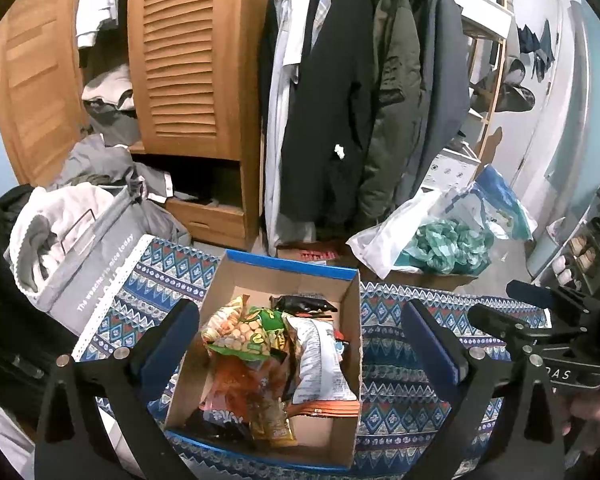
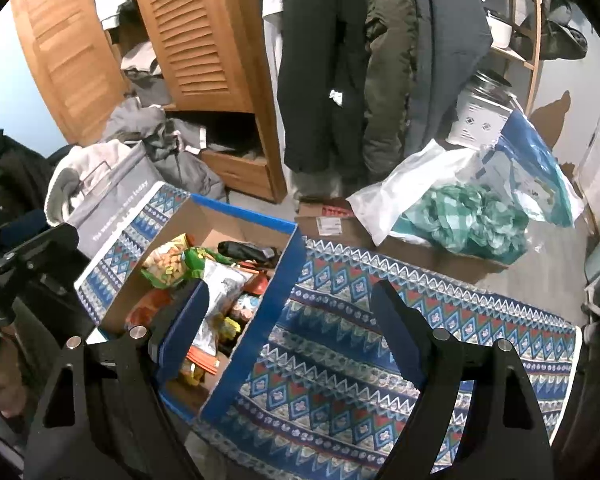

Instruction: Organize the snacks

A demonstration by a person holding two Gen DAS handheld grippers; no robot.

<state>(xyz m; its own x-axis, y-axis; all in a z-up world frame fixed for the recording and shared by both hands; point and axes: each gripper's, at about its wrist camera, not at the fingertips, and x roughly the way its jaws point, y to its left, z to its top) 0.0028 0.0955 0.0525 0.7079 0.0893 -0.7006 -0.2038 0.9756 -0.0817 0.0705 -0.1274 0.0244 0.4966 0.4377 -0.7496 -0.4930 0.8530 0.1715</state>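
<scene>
Both views are fisheye and look forward and steeply down along gripper fingers from close above a patterned cloth (image 1: 400, 392). The left wrist camera sits almost straight over the blue-rimmed cardboard box (image 1: 352, 364) of snack packets, which fills its lower middle. The right wrist camera stands further right, so the same box (image 2: 260, 320) lies at its lower left. Both face the louvred wooden wardrobe (image 1: 184, 60), the hanging coats (image 1: 348, 100) and the white plastic bag (image 1: 396, 232) beyond.
</scene>
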